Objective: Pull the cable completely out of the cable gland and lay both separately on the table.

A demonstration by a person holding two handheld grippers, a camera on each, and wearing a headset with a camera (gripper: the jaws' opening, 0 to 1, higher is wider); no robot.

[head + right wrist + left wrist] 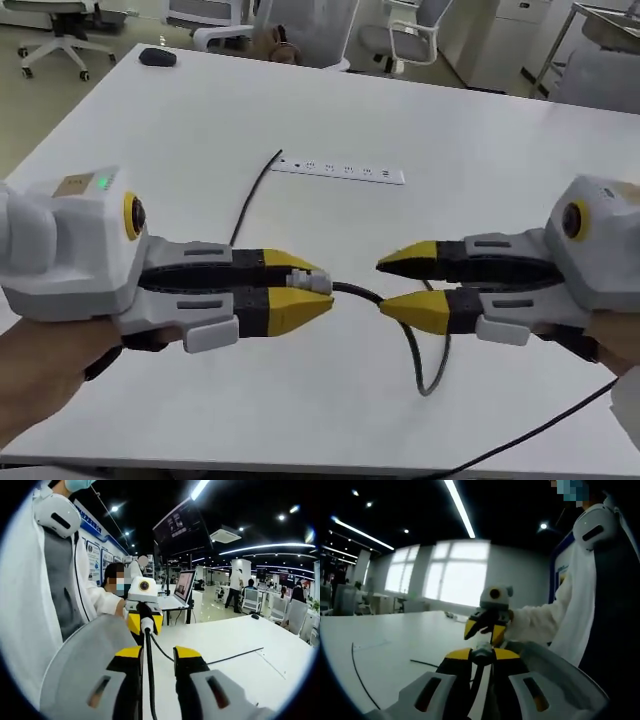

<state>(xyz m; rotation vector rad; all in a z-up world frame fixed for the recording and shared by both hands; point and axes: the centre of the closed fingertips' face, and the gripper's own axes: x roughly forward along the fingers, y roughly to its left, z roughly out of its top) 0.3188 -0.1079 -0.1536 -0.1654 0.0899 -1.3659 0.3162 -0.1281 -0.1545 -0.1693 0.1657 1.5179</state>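
The left tongs (322, 285) are clenching the cable gland (312, 281) above the worktop (300, 110); the cable (352, 290) is running lengthwise from the cable gland straight between the released right tongs (380, 286).

Bright, even overhead light fills the head view; the white worktop (450, 130) shows faint, soft shadows under the left gripper (327, 286) and right gripper (381, 285). Both gripper views bend at the edges; windows (462, 577) left of centre blow out white, and ceiling lights (200, 487) glare.
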